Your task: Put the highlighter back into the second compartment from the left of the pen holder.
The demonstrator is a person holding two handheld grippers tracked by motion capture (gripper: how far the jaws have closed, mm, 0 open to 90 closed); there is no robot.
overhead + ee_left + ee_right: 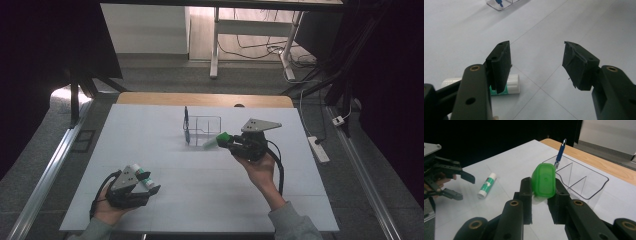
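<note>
The right gripper (543,195) is clenched on a green-capped marker (544,181), its two black jaws pressing the sides of the barrel just below the cap, so that the green cap stands out past the jaw tips. In the high view the right gripper (231,142) is held above the white table (165,165), with the marker (216,140) pointing from the jaw tips toward a clear plastic organizer (202,129) that sits just beyond them. In the right gripper view, the organizer (584,180) lies ahead of the jaws and to their right, with its dividers showing, and a blue pen (560,153) stands tilted in its far compartment, rising just past the green cap. The left gripper (536,66) has its jaws released, standing wide apart with only bare table between them. A white glue stick (509,85) with a green label lies flat on the table just outside the left-hand jaw, partly hidden behind it, touching neither pad. In the high view the left gripper (150,186) is low near the person's side of the table, with the glue stick (141,175) beside its jaws, well apart from the organizer.
</note>
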